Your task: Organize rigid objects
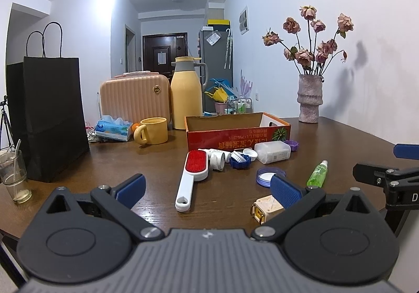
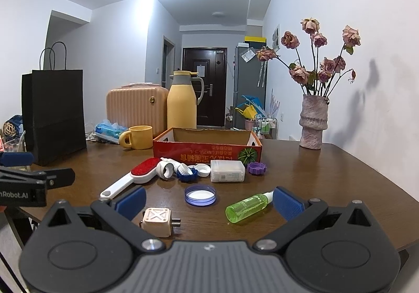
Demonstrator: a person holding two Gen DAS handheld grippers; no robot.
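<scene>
Both claws hover spread wide and empty above the brown worktop: left claw, right claw. Lint brush, green spray bottle, cube plug and caps lie loose before the red cardboard box.

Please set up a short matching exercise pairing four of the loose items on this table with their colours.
Things:
1. Spray bottle
2. Lint brush pad
3. Gear-edged cap right of the clear case
4. Mug

Colours:
A. Red
B. Yellow
C. Green
D. Purple

Pairs: 1-C, 2-A, 3-D, 4-B
</scene>
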